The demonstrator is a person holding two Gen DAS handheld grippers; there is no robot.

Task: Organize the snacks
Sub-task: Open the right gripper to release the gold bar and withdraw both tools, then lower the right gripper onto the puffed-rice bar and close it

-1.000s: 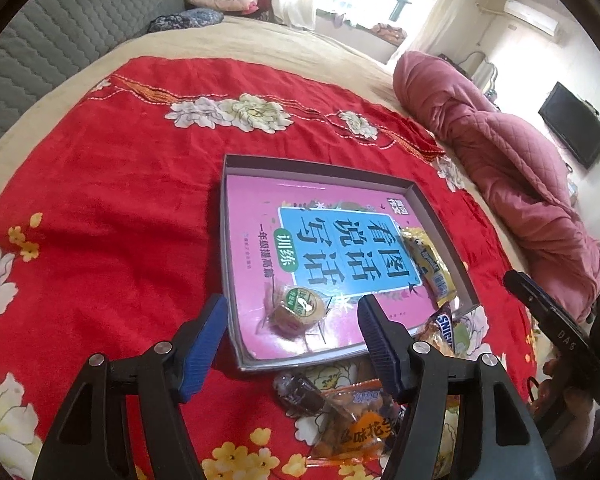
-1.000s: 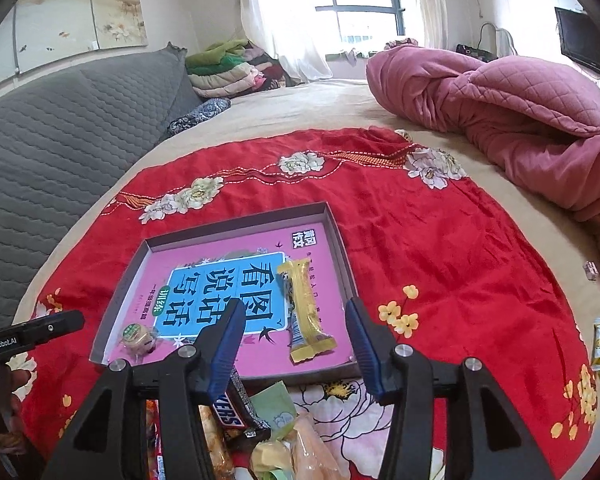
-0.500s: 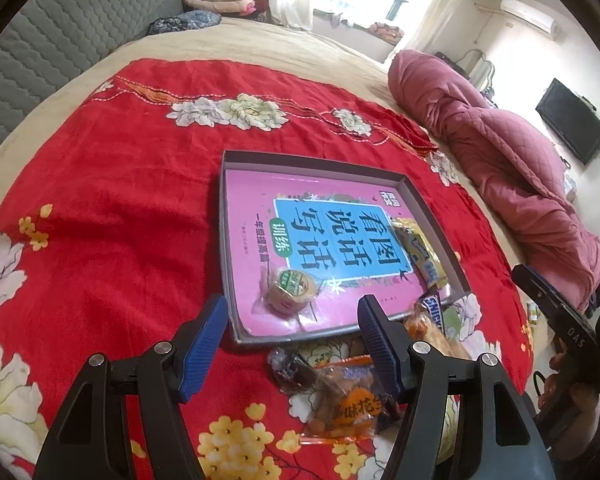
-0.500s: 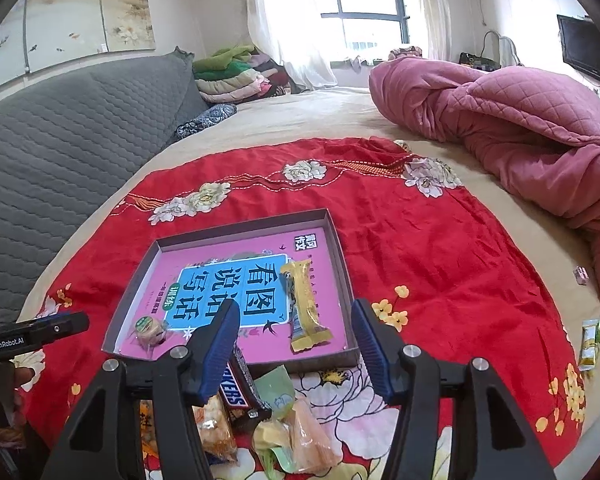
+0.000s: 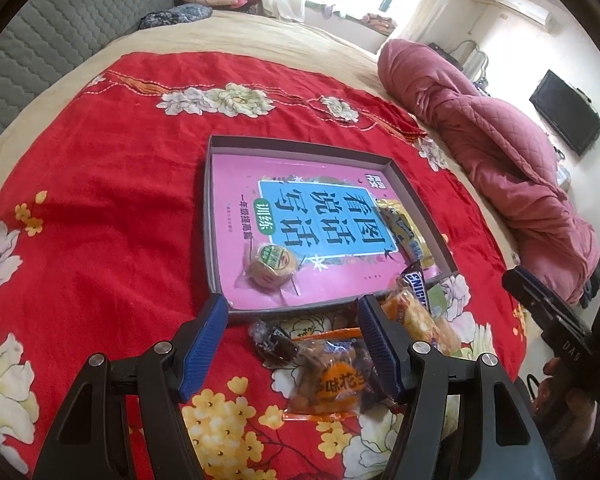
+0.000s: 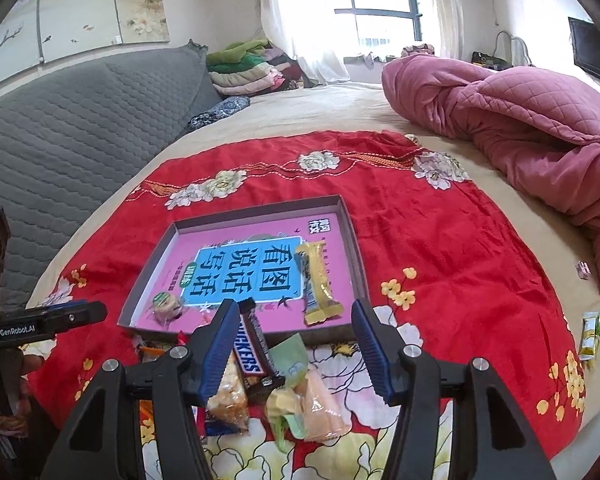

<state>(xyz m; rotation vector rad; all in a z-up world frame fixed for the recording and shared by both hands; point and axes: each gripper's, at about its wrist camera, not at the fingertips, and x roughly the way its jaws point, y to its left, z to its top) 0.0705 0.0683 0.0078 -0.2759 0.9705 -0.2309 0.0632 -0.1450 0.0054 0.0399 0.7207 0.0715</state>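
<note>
Bedroom, daylight from a window; wide bed under a beige sheet [image 6: 332, 112], grey quilted headboard [image 6: 60, 120] along one side, bunched pink quilt [image 6: 520, 128] toward the far right. Spread over the sheet, a red floral cloth [image 5: 100, 208]. Centred on that cloth, a shallow grey box tray [image 5: 209, 216], floor lined with a pink printed sheet bearing a blue panel. Inside the tray: a yellow-wrapped bar [image 6: 316, 280] lengthwise near the right wall, and a small round wrapped cake [image 5: 271, 264] near the front left corner.

Just outside the tray's near edge, a loose heap of snacks on the cloth: Snickers bar [image 6: 252, 350] leaning against the rim, orange-labelled packet [image 5: 332, 380], dark wrapped candy [image 5: 272, 340], pale green and peach packets [image 6: 304, 392].

Left gripper [image 5: 290, 338] above the heap, blue pads well apart, nothing between them gripped. Right gripper [image 6: 294, 346] likewise over the heap, jaws just widened, roughly half spread, pads touching no snack.

Off the cloth's right edge, two small stray packets [image 6: 594, 328].
</note>
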